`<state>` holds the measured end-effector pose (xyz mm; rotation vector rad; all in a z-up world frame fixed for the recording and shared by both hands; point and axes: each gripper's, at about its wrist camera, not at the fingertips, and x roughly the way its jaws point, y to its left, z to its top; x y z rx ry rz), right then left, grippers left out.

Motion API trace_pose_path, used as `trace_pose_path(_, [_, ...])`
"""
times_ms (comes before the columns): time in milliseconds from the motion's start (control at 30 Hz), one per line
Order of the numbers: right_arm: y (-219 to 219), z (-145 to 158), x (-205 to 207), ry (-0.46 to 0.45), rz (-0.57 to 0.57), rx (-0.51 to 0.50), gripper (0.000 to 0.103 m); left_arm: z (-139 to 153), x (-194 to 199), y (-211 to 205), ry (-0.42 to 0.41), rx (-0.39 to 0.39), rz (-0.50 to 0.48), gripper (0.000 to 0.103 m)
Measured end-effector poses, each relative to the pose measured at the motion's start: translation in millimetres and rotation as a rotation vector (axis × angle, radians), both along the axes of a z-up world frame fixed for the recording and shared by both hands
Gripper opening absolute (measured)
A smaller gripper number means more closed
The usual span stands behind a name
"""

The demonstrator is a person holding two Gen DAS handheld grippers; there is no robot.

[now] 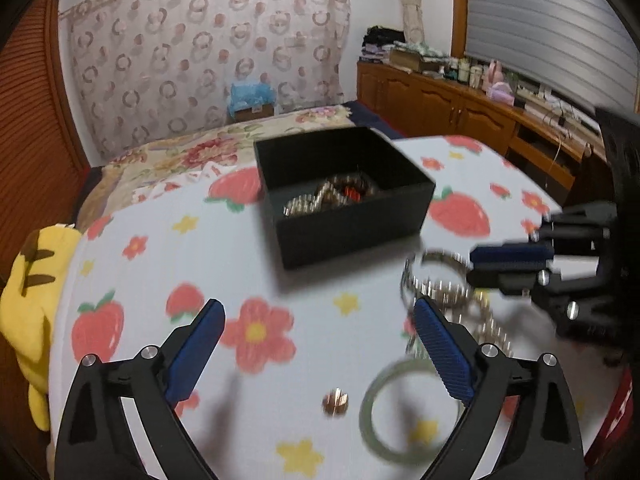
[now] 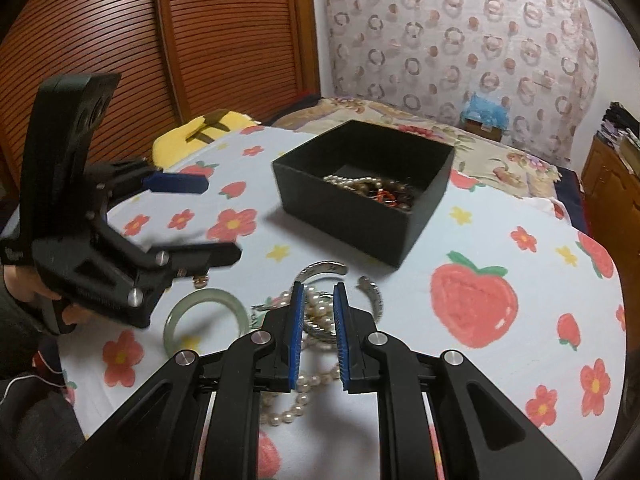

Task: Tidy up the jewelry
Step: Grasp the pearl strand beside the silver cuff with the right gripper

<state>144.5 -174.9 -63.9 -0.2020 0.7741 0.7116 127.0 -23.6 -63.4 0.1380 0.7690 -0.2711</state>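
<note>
We cannot tell whether the right gripper point(image 2: 318, 292), nearly together, clamps the pearls point(image 2: 304, 396); left gripper point(image 1: 318, 322) apart over strawberry cloth point(image 1: 160, 248).

A black open box point(image 2: 362, 204) is set on the strawberry cloth point(image 2: 500, 240); pearls and red beads are heaped inside it. In front of it, a silver cuff point(image 2: 324, 269) and a pearl necklace point(image 2: 304, 392) are tangled together on the cloth. A pale green bangle point(image 2: 172, 320) is laid flat just beside them, with a small gold ring point(image 1: 335, 401) near it.
</note>
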Motion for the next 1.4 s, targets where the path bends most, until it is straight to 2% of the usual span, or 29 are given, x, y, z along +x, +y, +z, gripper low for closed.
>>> trace_pose_path(67, [5.1,-0.6,-1.4,0.004,0.017,-0.007,0.023,-4.2,-8.2,3.5,0.012,-0.002,0.004,0.092])
trace_pose_path(133, [8.9,-2.2,-2.2,0.010,0.033,-0.013,0.025,-7.4,-15.1,7.7,0.028,-0.019,0.009,0.092])
trace_pose_path(533, [22.5,-12.9,5.0,0.025,0.069,-0.118,0.024,-15.1,-42.1,6.8,0.061,-0.065,-0.004,0.092])
trace_pose_path(633, [22.8,-14.2,6.4,0.025,0.081,-0.134,0.014,-16.3,-44.3,2.3,0.069,-0.062,-0.016,0.092])
trace_pose_path(833, [30.6,-13.7,-0.1,-0.001,0.118,-0.168,0.005,-19.1,-48.2,-8.6,0.078,-0.057,-0.046,0.092])
trace_pose_path(1267, [3.7,7.0,-11.7,-0.042,0.063,-0.072,0.005,-23.5,-56.1,-23.0,0.085,-0.031,-0.103,0.092])
trace_pose_path(1400, [-4.4,6.9,-17.3,-0.041,0.054,-0.066,0.005,-25.6,-58.0,-29.3,0.094,-0.011,-0.115,0.078])
